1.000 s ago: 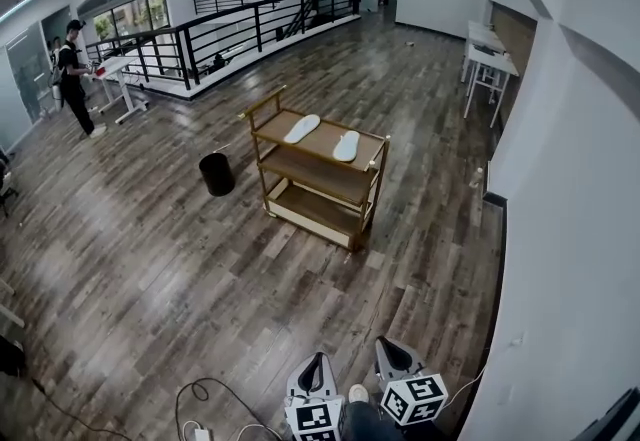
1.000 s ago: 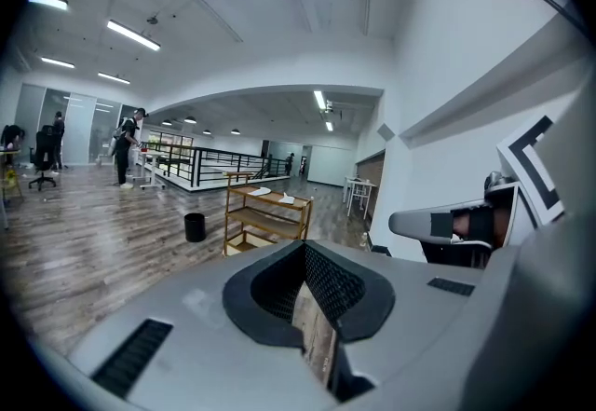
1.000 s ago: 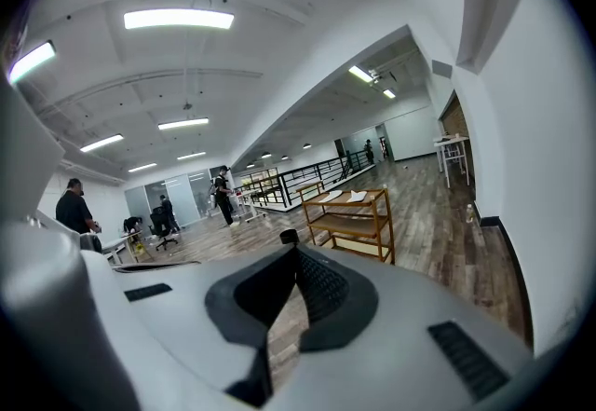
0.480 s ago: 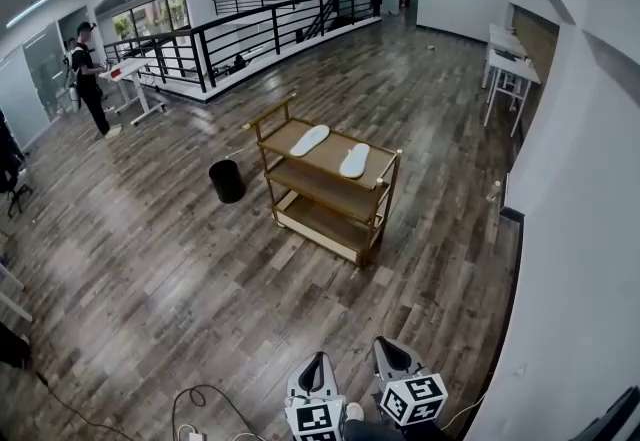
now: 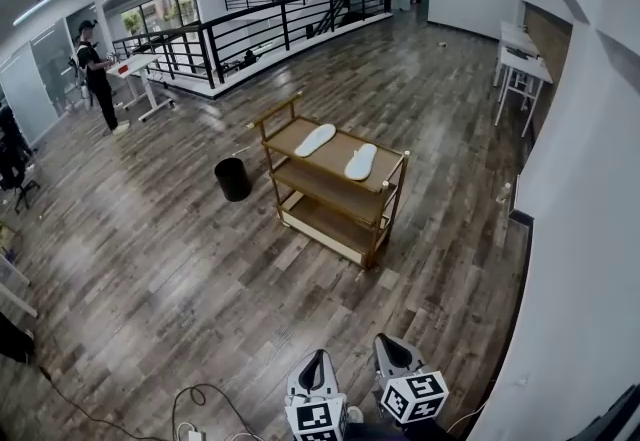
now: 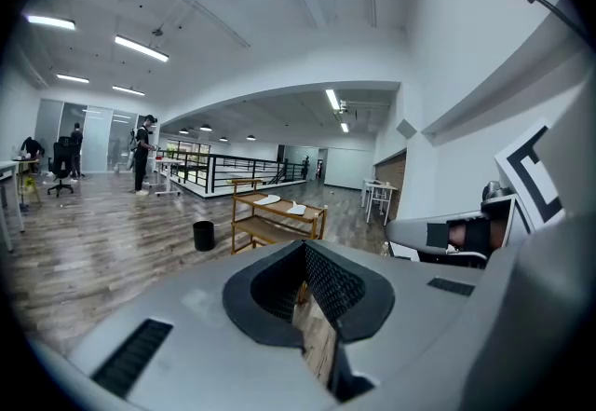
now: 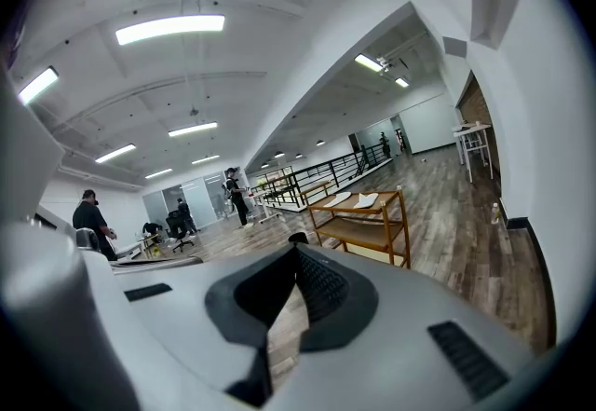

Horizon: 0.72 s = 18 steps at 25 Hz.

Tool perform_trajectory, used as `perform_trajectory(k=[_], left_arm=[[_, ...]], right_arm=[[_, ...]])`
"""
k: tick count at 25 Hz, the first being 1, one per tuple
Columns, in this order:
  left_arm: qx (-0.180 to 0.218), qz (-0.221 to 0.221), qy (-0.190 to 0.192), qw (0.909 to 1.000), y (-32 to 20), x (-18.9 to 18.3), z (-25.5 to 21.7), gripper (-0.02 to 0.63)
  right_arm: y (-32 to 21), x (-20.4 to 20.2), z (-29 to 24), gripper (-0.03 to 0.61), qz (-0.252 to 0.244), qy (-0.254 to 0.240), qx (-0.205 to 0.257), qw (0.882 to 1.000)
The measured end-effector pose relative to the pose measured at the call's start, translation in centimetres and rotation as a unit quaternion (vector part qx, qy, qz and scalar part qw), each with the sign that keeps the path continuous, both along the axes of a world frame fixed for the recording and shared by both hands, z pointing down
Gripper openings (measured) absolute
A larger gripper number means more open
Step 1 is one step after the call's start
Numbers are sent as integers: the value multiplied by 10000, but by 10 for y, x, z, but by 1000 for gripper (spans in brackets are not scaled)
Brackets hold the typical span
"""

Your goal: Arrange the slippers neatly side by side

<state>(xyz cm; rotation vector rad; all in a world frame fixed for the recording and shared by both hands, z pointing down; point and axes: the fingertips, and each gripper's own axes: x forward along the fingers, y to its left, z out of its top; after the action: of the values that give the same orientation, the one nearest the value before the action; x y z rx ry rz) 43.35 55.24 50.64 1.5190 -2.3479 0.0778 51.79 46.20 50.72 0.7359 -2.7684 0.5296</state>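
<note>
**A:** Where do we have the slippers?

**B:** Both are on the top shelf of the wooden cart [image 5: 338, 147], mid-frame in our head view. The first slipper [image 5: 315, 139] lies toward the shelf's upper-left end and the second slipper [image 5: 360, 161] to its lower right. There is bare wood between them, so they are not touching.

**A:** And our tongs?

**B:** The left tongs [image 5: 312, 369] and right tongs [image 5: 392, 357] sit side by side at bottom centre, well apart from the cart. In each gripper view the jaws meet at the tips, with nothing held – only floorboards show through the slit.

**A:** What else is around the cart?

**B:** A black bin [image 5: 232, 179] stands on the floor just left of it. A person [image 5: 97, 69] is at upper left, far from us.
</note>
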Motion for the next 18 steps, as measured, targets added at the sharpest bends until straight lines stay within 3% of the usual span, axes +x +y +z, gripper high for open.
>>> perform_trajectory(k=[11, 18], left_arm=[[97, 164, -23, 9998, -46, -36, 3, 0], [76, 79, 50, 9999, -75, -88, 0, 0]], right_arm=[[-40, -39, 5, -2, 9, 51, 5, 10000], [-72, -88, -1, -2, 29, 46, 111, 9999]])
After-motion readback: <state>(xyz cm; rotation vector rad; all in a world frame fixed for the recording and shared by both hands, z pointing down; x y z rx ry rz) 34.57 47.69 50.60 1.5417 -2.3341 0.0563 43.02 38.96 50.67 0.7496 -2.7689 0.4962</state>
